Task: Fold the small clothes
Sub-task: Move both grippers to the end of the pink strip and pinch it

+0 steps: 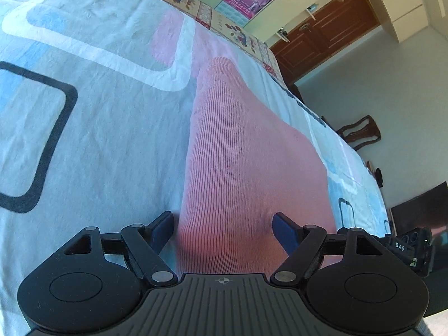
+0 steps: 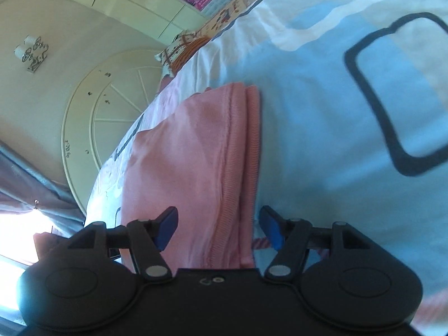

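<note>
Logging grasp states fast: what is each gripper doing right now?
Left gripper: open, jaws spread either side of the pink garment, holding nothing.
Right gripper: open, jaws spread around the garment's ribbed edge, holding nothing.

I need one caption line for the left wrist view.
Open left tongs straddle a pink ribbed garment on the patterned bedsheet.

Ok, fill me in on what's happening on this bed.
A person is folding a small pink ribbed garment on a bed covered by a light blue patterned sheet, holding tongs in each hand. The left tongs are open, with the fabric lying between the fingers. The right tongs are open too, straddling the garment's layered ribbed edge. Neither is pinching the cloth right now, and the garment lies on the sheet with layers stacked.
</note>
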The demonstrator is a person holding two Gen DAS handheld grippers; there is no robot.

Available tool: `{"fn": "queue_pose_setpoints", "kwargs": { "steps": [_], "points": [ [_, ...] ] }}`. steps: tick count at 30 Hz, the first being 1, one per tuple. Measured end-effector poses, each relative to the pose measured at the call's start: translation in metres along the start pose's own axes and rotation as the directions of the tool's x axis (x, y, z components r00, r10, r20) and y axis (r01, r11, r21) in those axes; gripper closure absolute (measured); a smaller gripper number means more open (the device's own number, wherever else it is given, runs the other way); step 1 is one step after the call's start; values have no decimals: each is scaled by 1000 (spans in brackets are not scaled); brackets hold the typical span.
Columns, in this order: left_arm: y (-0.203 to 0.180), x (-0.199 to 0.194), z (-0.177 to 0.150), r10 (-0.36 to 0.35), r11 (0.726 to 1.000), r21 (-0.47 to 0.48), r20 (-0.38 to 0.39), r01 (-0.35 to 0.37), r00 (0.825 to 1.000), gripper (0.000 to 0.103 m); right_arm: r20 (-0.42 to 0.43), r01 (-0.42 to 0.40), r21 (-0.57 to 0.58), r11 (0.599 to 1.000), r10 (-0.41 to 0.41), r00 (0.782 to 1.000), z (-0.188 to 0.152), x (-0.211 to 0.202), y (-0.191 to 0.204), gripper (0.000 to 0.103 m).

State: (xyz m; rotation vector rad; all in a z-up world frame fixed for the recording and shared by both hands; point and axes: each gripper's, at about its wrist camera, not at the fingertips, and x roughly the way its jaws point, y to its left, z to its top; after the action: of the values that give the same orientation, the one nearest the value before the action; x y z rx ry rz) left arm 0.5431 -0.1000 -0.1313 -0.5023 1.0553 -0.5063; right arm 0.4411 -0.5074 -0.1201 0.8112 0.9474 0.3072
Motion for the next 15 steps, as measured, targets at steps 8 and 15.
{"fn": "queue_pose_setpoints", "kwargs": {
  "steps": [8,15],
  "points": [
    [-34,9,0,129,984,126,-11,-126,992,31,-46,17,-69,997,-21,999,4,-5,-3,70],
    [-53,15,-4,226,953,201,28,-227,974,31,17,-15,-21,1000,15,1000,1,14,0,67]
  ]
}}
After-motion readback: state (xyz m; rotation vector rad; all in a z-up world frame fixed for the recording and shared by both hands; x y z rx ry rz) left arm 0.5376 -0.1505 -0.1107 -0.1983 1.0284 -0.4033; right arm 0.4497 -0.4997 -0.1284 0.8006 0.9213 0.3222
